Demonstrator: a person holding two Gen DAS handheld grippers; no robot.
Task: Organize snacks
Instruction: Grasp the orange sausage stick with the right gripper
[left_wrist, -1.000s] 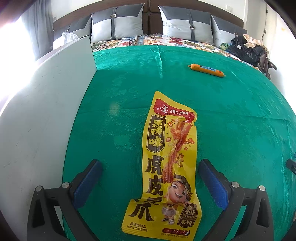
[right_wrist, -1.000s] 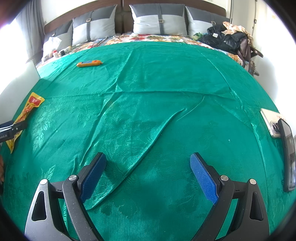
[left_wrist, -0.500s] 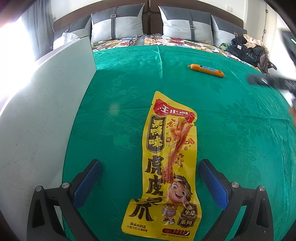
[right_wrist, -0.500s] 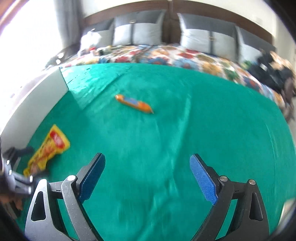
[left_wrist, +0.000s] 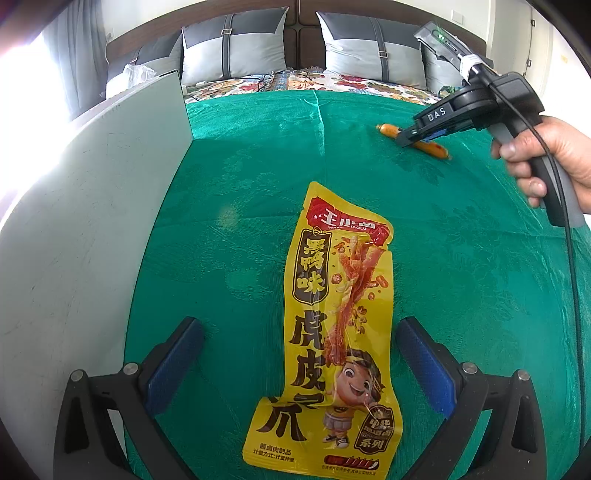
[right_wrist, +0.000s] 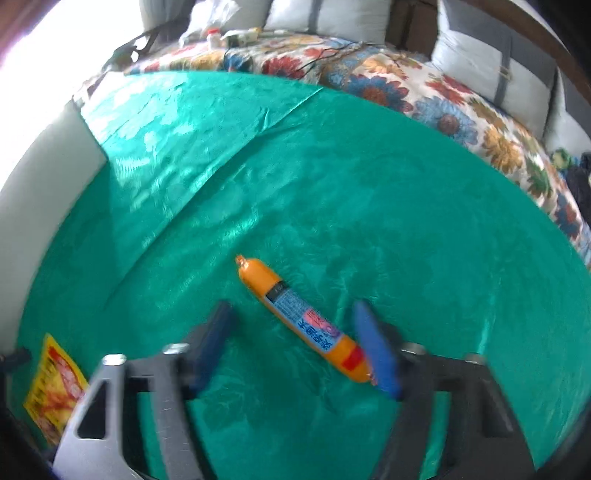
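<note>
— Sausage (right_wrist: 301, 319) placement?
— Orange, lying on green cloth (right_wrist: 332, 184), slantwise between the right gripper (right_wrist: 297, 345) fingers; jaws closing, one pad at its end.
— And the left gripper (left_wrist: 299, 365)?
— Tilted down, wide open, straddling a yellow snack packet (left_wrist: 332, 332) without touching.

Both cameras look steeply down along their own tongs at the green cloth (left_wrist: 461, 280) on the bed. The left view sits close over the yellow snack packet (left_wrist: 332, 332), facing the pillows (left_wrist: 236, 48). The right view hangs close above the orange sausage (right_wrist: 303, 321). Each view shows both snacks.
</note>
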